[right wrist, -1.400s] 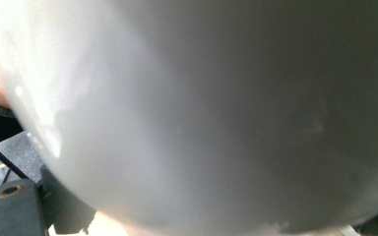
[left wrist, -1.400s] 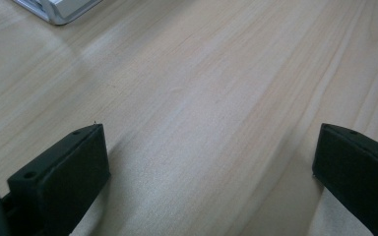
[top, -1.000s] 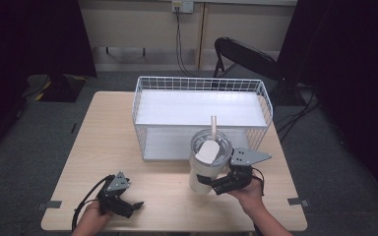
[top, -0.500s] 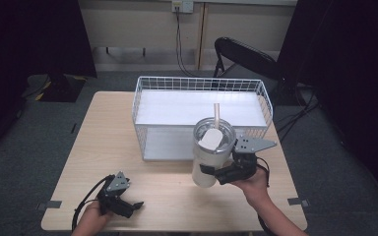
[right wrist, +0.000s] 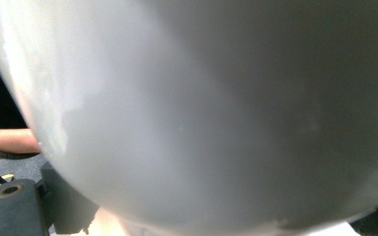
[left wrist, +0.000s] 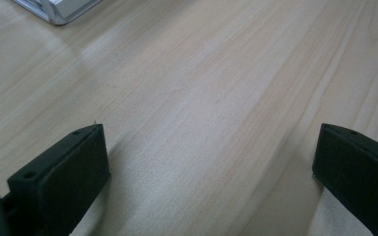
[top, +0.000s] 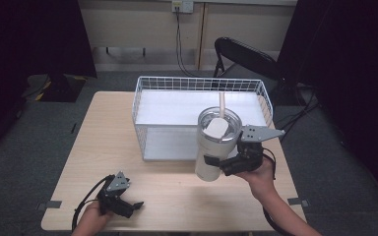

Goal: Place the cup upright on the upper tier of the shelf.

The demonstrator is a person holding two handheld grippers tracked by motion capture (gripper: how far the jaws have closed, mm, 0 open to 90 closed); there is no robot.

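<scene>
The tumbler (top: 216, 145) has risen off the surface (top: 177, 196) toward the wire basket (top: 142, 105), pinched in my right claw (top: 215, 164), so I judge the drop-in close; my left claw (top: 137, 205) rests spread.

No lettering, brand, number or sign can be read anywhere. The white tumbler (top: 215, 147) has a plain side with no mark on it, both from above and close up in the right gripper view, and its lid carries no print that can be made out. The wire basket (top: 200, 114) at twelve o'clock of the tumbler and the bare wooden tabletop (top: 93, 147) bear no label either.
</scene>
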